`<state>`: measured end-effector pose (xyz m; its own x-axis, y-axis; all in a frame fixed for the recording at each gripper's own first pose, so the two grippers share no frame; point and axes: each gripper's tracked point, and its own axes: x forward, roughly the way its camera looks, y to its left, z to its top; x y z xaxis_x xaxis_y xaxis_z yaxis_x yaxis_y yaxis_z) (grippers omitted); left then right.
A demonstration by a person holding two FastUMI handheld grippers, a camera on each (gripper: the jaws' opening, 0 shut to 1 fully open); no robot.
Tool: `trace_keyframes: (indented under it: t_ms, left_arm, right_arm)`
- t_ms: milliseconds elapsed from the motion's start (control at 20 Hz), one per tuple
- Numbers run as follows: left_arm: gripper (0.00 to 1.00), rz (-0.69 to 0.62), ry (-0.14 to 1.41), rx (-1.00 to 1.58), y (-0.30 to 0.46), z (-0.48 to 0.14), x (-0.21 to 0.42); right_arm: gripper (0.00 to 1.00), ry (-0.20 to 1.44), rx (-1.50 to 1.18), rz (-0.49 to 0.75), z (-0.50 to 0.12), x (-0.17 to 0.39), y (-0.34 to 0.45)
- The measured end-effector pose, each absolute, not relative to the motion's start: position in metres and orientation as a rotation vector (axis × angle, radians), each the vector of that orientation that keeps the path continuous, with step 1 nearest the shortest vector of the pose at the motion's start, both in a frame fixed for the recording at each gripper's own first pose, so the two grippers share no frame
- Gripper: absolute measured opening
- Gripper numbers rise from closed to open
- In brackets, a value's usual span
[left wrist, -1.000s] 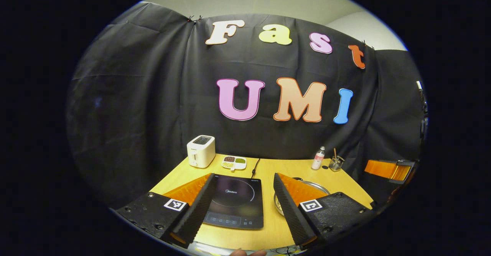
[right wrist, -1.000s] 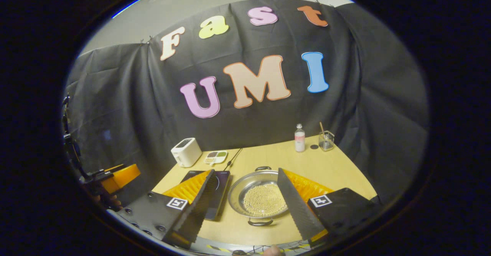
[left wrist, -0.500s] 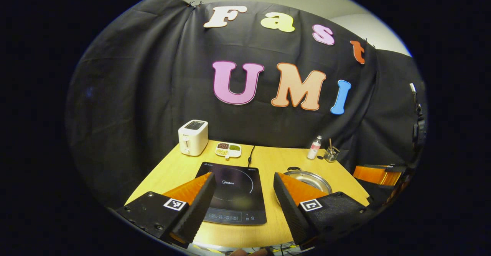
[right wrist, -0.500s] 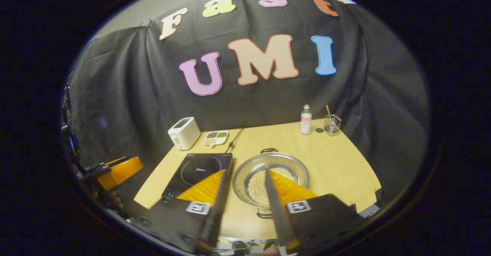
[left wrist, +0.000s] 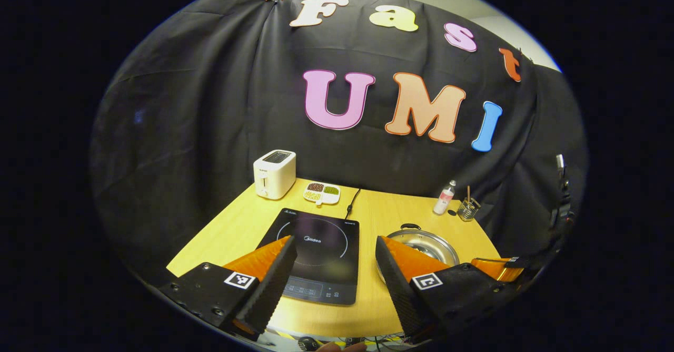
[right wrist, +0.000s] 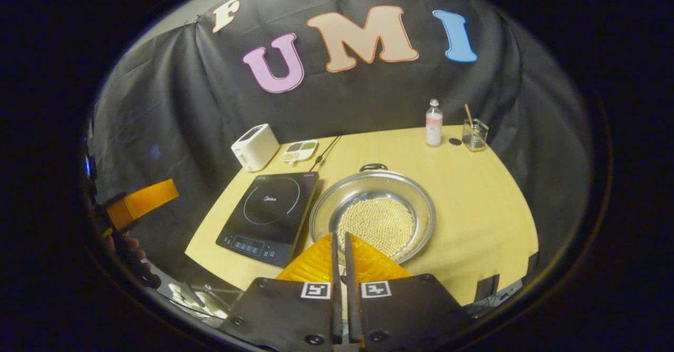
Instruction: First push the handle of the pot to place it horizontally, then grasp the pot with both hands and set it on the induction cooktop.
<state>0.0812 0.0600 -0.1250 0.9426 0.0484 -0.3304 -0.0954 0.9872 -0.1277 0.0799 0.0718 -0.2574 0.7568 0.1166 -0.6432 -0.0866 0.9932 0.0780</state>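
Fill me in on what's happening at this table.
A person holds a gripper in each hand over a wooden table. The right gripper, fingers nearly together and gripping nothing, hovers by the near edge of the pot of small pale beads. The pot's handles point toward and away from the person, not yet turned sideways. The left gripper hangs open above the induction cooktop, which is bare.

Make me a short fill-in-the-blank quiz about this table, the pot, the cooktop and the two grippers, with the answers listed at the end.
1. The pot holds small pale ____.
2. In the right gripper view, the induction cooktop lies to the ____ of the pot.
3. The right gripper has its fingers nearly ____, above the pot's near rim.
4. The left gripper has its fingers ____, holding nothing.

Answers: beads; left; shut; open
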Motion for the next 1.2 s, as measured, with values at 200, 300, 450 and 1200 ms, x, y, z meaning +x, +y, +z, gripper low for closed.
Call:
trace_keyframes:
  t_ms: [200, 300, 450, 1200]
  left_arm:
    - [0.93, 0.132, 0.397, -0.116, 0.05, -0.14, 0.075]
    - [0.92, 0.132, 0.396, -0.135, 0.041, -0.14, 0.077]
    - [0.92, 0.092, 0.455, -0.146, 0.028, -0.156, 0.084]
    - [0.9, -0.134, 0.564, -0.214, 0.065, -0.202, 0.134]
  right_arm:
    - [0.0, 0.828, 0.071, 0.234, -0.292, 0.077, 0.069]
    - [0.03, 0.883, 0.061, 0.235, -0.313, 0.075, 0.06]
    - [0.0, 0.965, 0.085, 0.254, -0.333, 0.064, 0.069]
    - [0.03, 1.248, 0.088, 0.054, -0.43, 0.067, 0.102]
